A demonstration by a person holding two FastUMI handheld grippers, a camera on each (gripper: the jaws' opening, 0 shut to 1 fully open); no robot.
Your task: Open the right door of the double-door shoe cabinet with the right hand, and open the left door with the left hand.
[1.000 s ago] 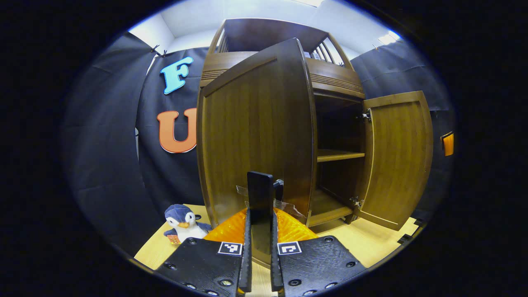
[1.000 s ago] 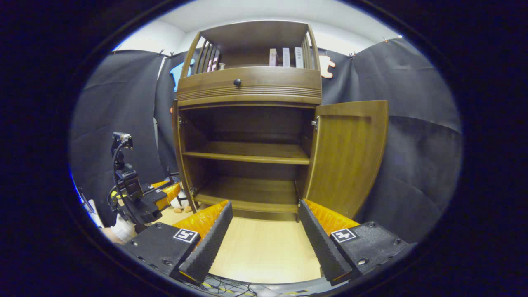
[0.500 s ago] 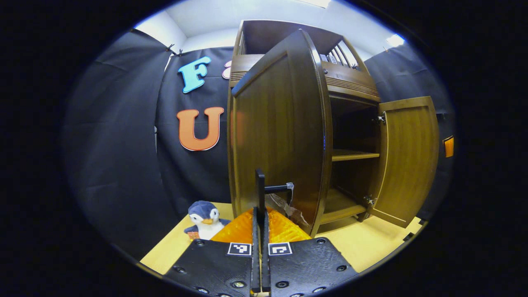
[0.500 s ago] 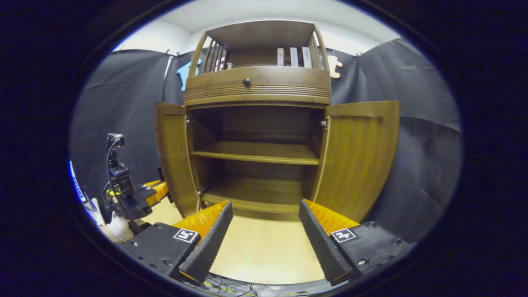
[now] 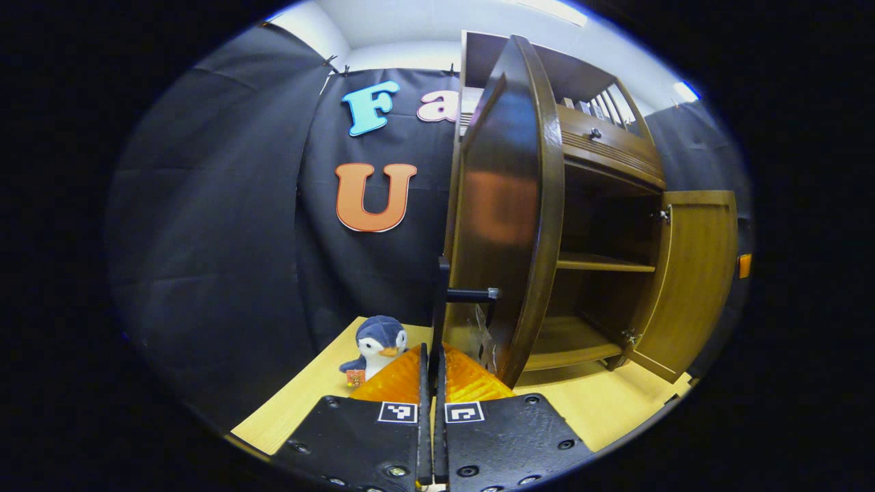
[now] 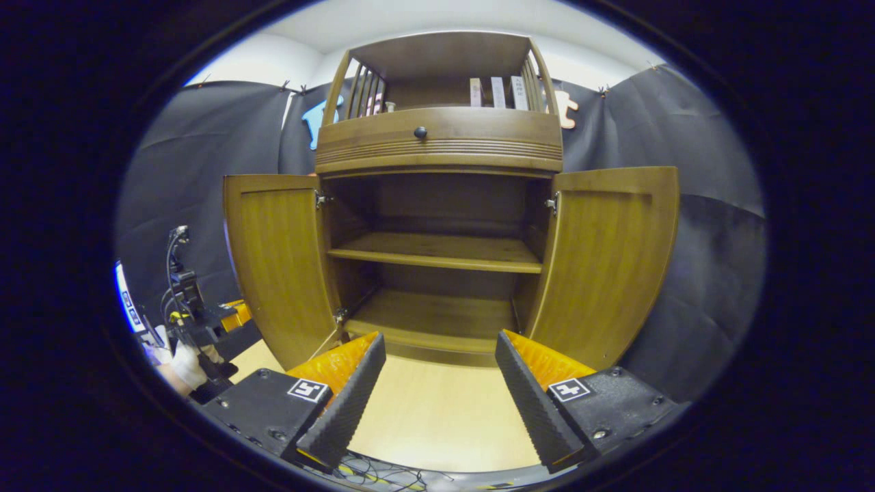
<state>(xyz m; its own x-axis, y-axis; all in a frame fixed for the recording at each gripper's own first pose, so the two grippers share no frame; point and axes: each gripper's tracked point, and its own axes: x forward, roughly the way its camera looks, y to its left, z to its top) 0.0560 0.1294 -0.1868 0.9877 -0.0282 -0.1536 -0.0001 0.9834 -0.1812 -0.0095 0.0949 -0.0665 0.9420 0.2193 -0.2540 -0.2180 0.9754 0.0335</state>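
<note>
Wood left door (image 5: 506, 205), half open a second ago, now swings wide; left hand-held gripper (image 5: 431, 355) is clamped on its black handle (image 5: 468, 295) straight ahead. Right hand-held gripper (image 6: 437, 383) gapes empty, facing the cabinet (image 6: 437, 143); right door (image 6: 608, 260) open. Task looks essentially complete.

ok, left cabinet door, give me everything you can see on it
The brown wooden left cabinet door stands swung wide open, upright, hinged on the cabinet's left edge. It has a glossy front, a framed inner panel and a rounded edge. The left hand-held gripper, fingers together, clamps the door's thin black handle.
</note>
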